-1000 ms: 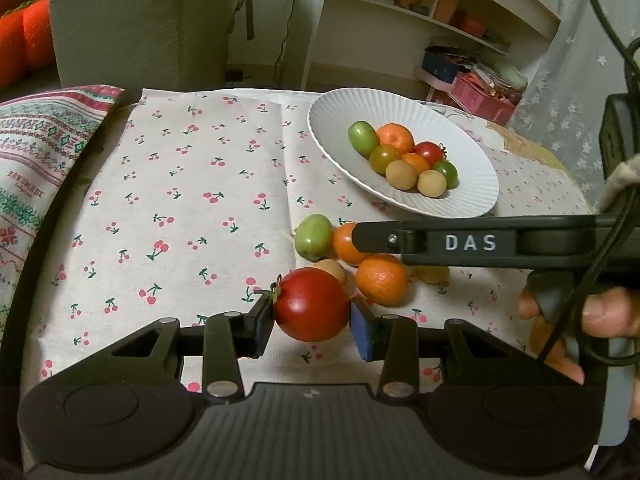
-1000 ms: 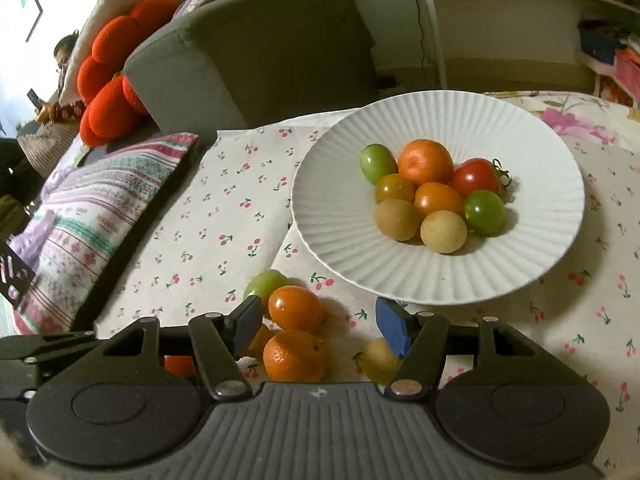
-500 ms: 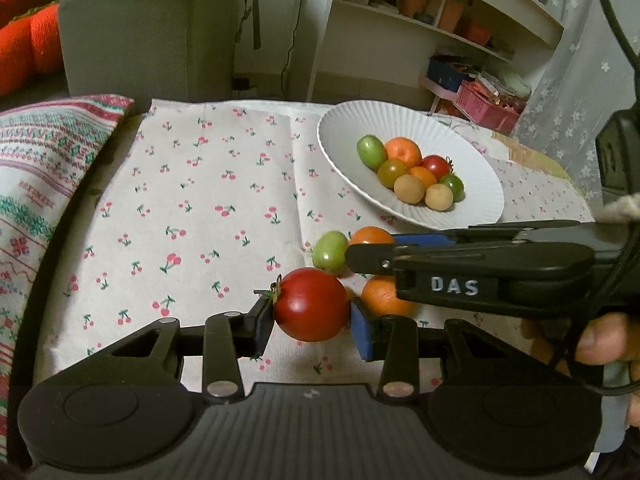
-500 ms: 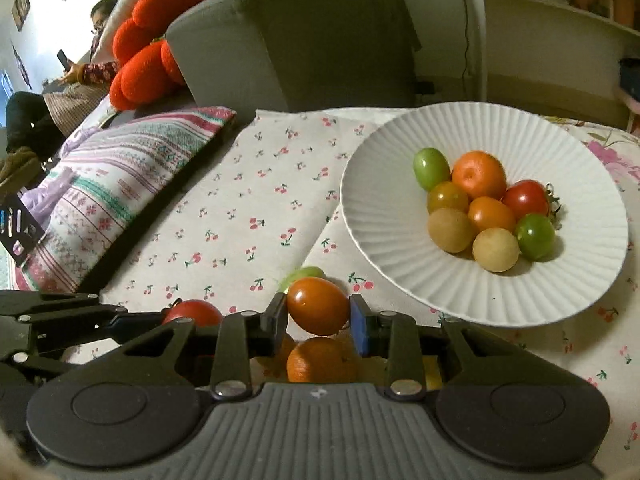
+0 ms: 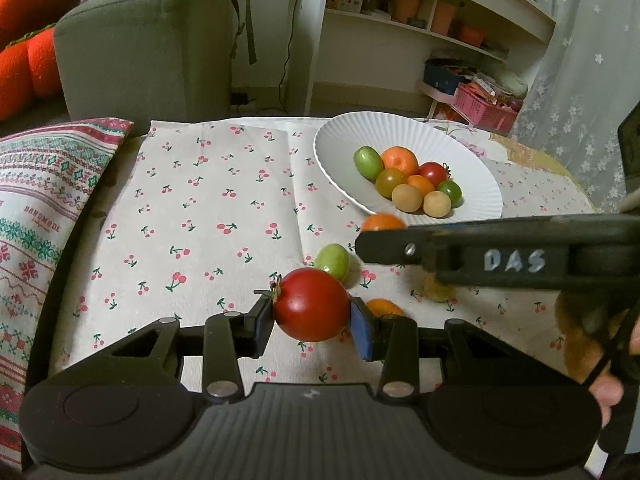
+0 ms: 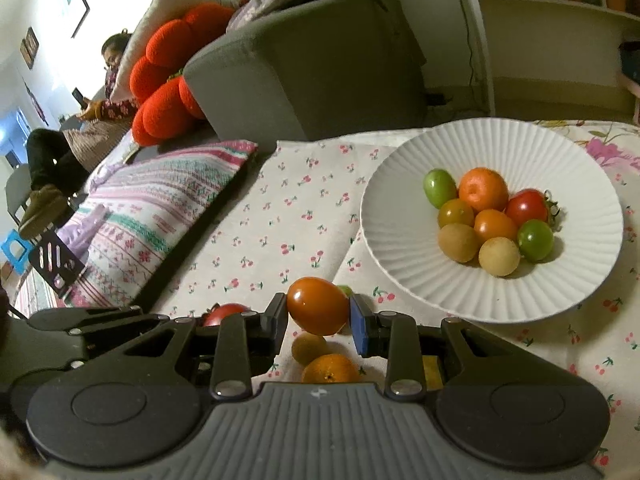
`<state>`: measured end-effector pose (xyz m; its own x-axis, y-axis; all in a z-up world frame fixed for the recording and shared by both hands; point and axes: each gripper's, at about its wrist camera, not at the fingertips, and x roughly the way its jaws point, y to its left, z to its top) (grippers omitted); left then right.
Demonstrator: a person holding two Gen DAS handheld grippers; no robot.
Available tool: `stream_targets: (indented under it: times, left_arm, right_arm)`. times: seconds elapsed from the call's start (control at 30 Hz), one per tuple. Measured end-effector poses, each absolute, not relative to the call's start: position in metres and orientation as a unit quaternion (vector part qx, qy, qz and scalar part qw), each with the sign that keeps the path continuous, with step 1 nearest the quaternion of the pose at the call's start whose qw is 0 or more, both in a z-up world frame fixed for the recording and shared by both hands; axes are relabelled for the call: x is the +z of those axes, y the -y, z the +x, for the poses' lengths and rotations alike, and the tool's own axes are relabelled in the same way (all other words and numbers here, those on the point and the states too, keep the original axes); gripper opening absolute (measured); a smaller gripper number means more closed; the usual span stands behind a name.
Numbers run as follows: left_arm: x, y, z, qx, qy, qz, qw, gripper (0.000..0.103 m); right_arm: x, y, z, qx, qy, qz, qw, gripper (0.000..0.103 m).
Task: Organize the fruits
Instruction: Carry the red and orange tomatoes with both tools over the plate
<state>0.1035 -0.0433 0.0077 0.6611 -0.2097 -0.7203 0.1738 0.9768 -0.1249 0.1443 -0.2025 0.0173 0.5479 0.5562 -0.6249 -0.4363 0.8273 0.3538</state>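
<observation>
My left gripper (image 5: 311,322) is shut on a red tomato (image 5: 312,300) and holds it above the cherry-print cloth (image 5: 200,220). To its right, my right gripper (image 6: 319,314) is shut on an orange tomato (image 6: 318,304), lifted clear of the cloth. In the left wrist view it shows as a black bar (image 5: 480,256) with that tomato (image 5: 382,222) peeking above it. The white ribbed plate (image 6: 384,248) beyond holds several small fruits. A green tomato (image 5: 332,260), a mandarin (image 6: 330,368) and a small brown fruit (image 6: 309,347) lie loose on the cloth.
A patterned cushion (image 5: 36,208) borders the cloth on the left, with a grey sofa (image 5: 140,48) behind it. White shelves (image 5: 420,40) and a pink basket (image 5: 488,108) stand behind the plate. A person (image 6: 80,128) sits far off at the left.
The right gripper's jaws closed on the orange tomato and lifted it off the cloth toward the plate. The left gripper kept still with the red tomato.
</observation>
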Motion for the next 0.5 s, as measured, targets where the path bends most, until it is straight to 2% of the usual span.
stream_targets:
  times: [0.5]
  left_arm:
    - [0.016, 0.055, 0.111, -0.113, -0.389, -0.012, 0.914, 0.029]
  right_arm:
    - [0.042, 0.227, 0.14, 0.28, -0.336, 0.125, 0.89, 0.03]
